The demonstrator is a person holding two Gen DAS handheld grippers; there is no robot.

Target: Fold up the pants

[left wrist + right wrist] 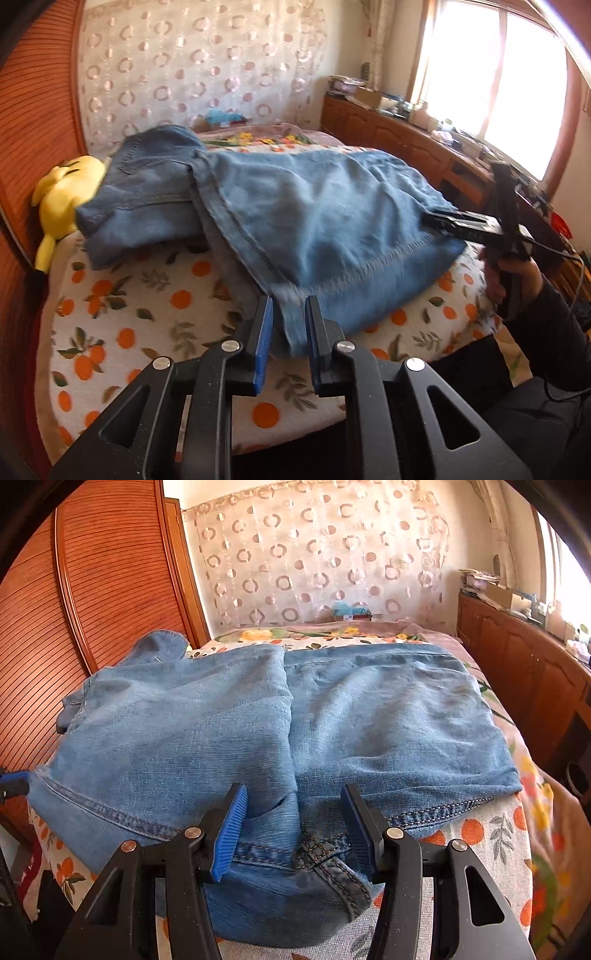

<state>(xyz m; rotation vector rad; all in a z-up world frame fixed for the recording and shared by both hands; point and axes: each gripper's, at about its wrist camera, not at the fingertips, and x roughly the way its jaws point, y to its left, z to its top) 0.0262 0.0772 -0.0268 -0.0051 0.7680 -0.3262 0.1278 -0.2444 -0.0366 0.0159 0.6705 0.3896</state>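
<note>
The jeans (280,720) lie folded on the bed (491,834), on its orange-print cover, their long side running across in front of me from the wooden wardrobe (110,590) toward the cabinets (524,672) under the window. One leg is doubled over the other, so a vertical fold edge splits the top layer near the middle. The denim is pale, washed blue with darker stitched hems along the near edge, a little rumpled.

My left claw (290,334) has its blue pads narrowly apart with a hem corner of the jeans between them; I cannot tell whether they press it. My right claw (295,827) stands spread over the bunched seam at the near edge, not pinching. A yellow plush toy (62,199) sits beside the waistband end.
</note>
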